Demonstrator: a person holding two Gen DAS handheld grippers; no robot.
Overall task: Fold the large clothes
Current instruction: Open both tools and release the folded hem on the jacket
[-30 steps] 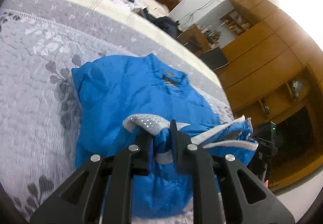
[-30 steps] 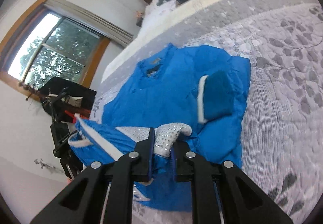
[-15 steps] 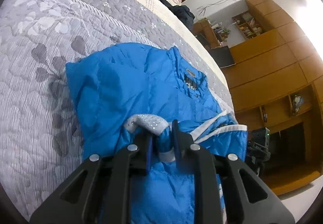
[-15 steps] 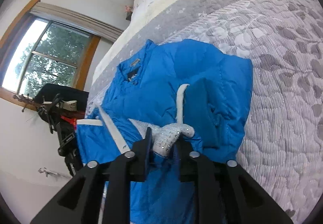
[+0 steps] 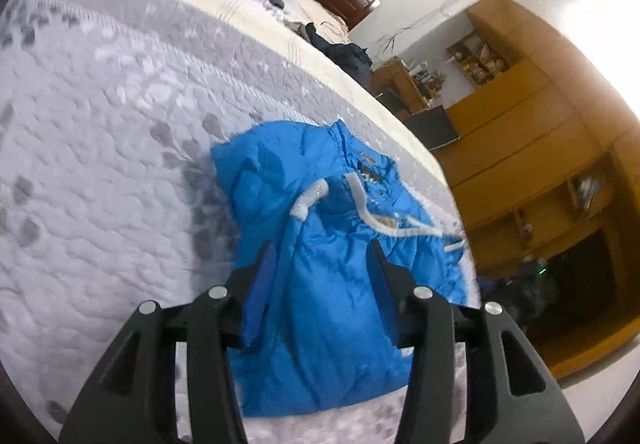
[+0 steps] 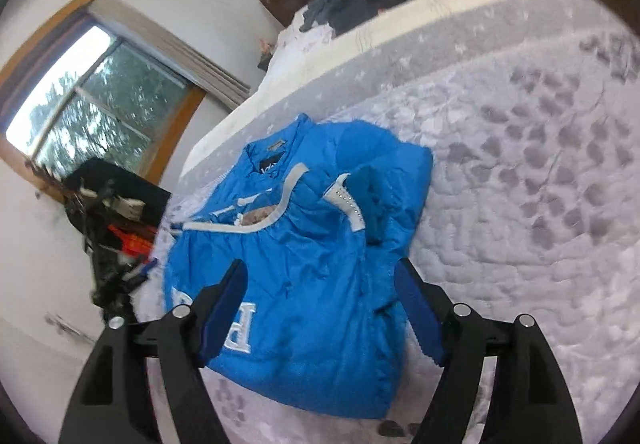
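While both claws, left claw [image 5: 322,262] and right claw [image 6: 320,280], hang spread and empty, we judge the blue jacket [image 5: 340,284] puffy, light and slick. We would pinch its near hem.

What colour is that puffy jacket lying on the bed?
Bright blue jacket with white trim; the right wrist view shows it best.

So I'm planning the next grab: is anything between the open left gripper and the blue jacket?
Nothing. In the left wrist view the left gripper hangs open straight over the blue jacket on the bedspread.
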